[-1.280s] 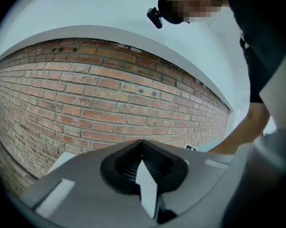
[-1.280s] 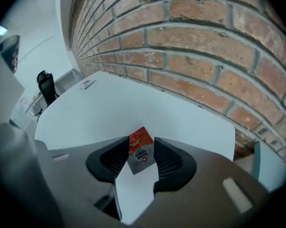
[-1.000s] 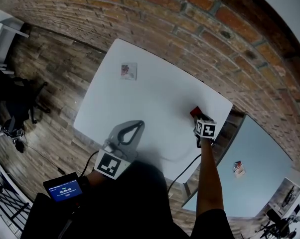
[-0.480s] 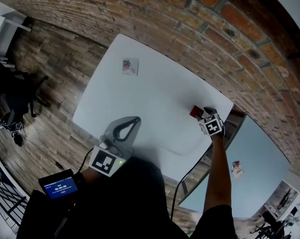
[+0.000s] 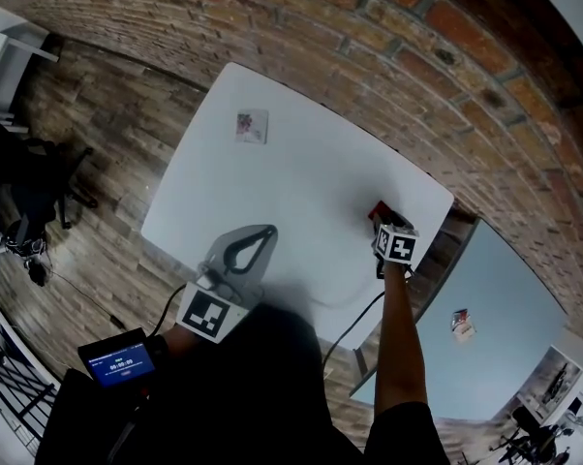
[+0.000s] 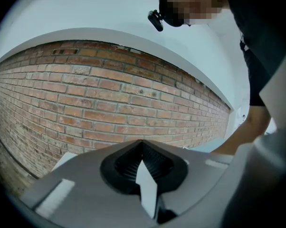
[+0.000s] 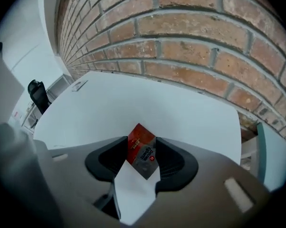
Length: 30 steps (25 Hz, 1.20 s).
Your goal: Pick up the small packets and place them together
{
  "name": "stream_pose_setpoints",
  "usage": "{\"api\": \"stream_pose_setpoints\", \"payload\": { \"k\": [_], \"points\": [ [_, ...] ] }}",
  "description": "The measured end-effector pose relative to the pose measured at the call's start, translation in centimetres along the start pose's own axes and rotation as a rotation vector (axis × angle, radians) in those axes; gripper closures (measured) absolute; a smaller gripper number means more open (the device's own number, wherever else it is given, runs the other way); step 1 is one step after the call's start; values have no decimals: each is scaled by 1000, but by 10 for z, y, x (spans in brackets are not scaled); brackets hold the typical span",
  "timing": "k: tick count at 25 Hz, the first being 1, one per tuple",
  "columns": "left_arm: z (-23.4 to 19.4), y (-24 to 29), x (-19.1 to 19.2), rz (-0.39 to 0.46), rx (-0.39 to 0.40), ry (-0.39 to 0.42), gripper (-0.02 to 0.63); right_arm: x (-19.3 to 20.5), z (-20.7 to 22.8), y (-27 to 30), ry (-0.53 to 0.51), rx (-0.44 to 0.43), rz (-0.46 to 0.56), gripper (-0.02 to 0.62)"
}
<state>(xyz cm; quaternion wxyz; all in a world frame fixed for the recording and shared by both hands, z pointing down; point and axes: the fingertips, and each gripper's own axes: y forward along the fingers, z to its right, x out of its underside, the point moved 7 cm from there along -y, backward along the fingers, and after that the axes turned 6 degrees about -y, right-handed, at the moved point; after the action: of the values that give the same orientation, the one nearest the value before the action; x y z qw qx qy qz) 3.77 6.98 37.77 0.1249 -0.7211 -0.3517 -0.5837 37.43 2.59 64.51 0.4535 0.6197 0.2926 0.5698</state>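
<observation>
right tool (image 5: 384,225) is tipped down over the red packet (image 7: 142,152) near the right edge of the white desk (image 5: 301,172) — jaws apart with the packet sitting between them, and they've just been closing in. left tool (image 5: 266,236) is over the near edge, jaws together, nothing in them. second packet (image 5: 252,127) lies flat at the far left corner — well apart from the red one.
</observation>
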Motion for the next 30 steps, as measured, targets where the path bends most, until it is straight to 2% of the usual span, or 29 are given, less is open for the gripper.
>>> {"api": "stream_pose_setpoints", "payload": {
  "k": [2, 4, 6, 10, 12, 14, 15, 18, 20, 22, 27, 30],
  "points": [
    [-1, -1, -1, 4, -6, -4, 606, 1, -1, 3, 2, 2, -19, 410],
    [-2, -3, -1, 8, -10, -2, 606, 0, 0, 3, -49, -16, -38, 410],
    [-3, -4, -1, 9, -15, -4, 606, 0, -1, 4, -181, -72, -72, 410],
    [-6, -6, -1, 4, -19, -10, 606, -2, -5, 6, -551, -198, -148, 405],
    [-6, -6, -2, 12, -19, -6, 606, -8, -4, 1, -630, -204, -145, 341],
    [-6, -7, -1, 12, -22, -9, 606, -17, 0, -8, -575, -183, -92, 349],
    [-6, -7, -1, 10, -24, -13, 606, -21, 2, -13, -492, -169, -52, 364],
    [-6, -6, -2, 16, -20, -9, 606, -20, 6, -23, -155, -129, 43, 419],
    [-4, -5, -2, 22, -12, -4, 606, -11, 5, -22, -42, -78, 58, 417],
    [-2, -5, -2, 19, -3, -2, 606, -4, 4, -17, -34, -27, 43, 418],
    [-4, -8, 0, 9, -13, -13, 606, 5, -3, 2, -7, -16, -42, 425],
    [-7, -10, 0, 14, -23, -11, 606, 6, -2, 4, -77, -20, -63, 425]
  ]
}}
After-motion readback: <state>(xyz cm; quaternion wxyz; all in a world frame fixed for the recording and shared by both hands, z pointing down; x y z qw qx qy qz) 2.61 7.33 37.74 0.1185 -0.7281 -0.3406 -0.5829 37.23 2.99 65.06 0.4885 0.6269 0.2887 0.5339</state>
